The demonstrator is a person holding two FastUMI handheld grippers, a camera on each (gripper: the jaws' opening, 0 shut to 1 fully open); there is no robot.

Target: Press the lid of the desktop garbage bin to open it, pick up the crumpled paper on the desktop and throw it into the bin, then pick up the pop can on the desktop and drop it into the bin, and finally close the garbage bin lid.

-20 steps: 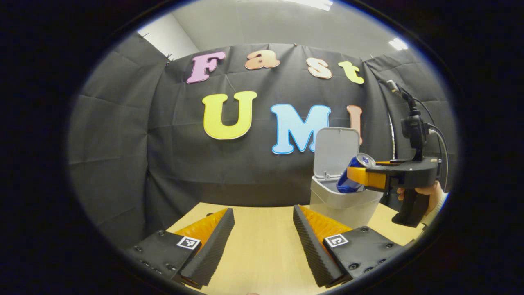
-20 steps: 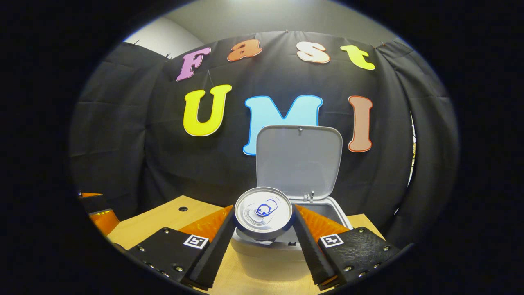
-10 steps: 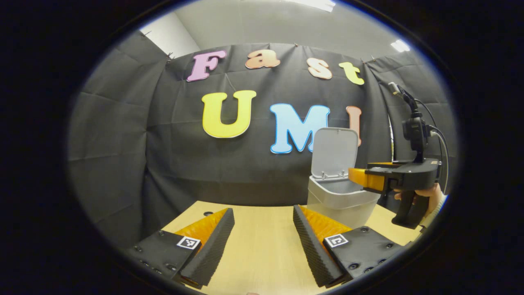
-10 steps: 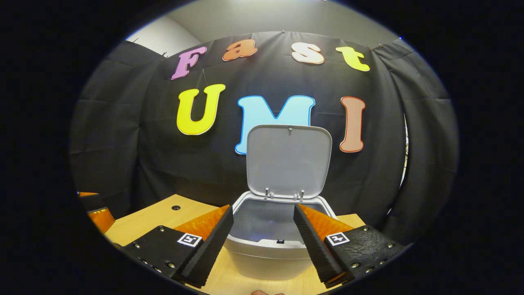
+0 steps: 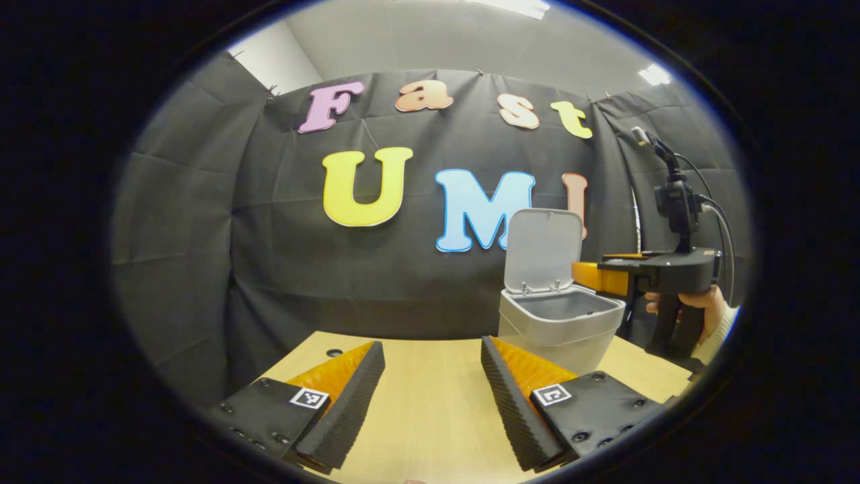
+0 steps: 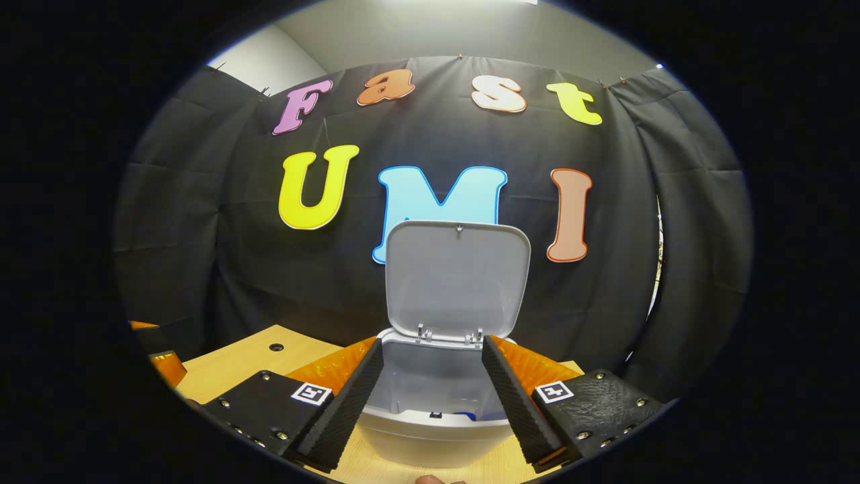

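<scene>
Now both grippers, left [image 5: 430, 396] and right [image 6: 431, 396], gape empty, the right over the table-edge bin [image 6: 430, 430] whose lid [image 6: 457, 275] stands up for closing.

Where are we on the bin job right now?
Bin lid stands open. No paper or can on the desk; a bit of blue low inside the bin may be the can. Right gripper is open and empty over the bin, left gripper open over the desk. Left: close the lid.
</scene>
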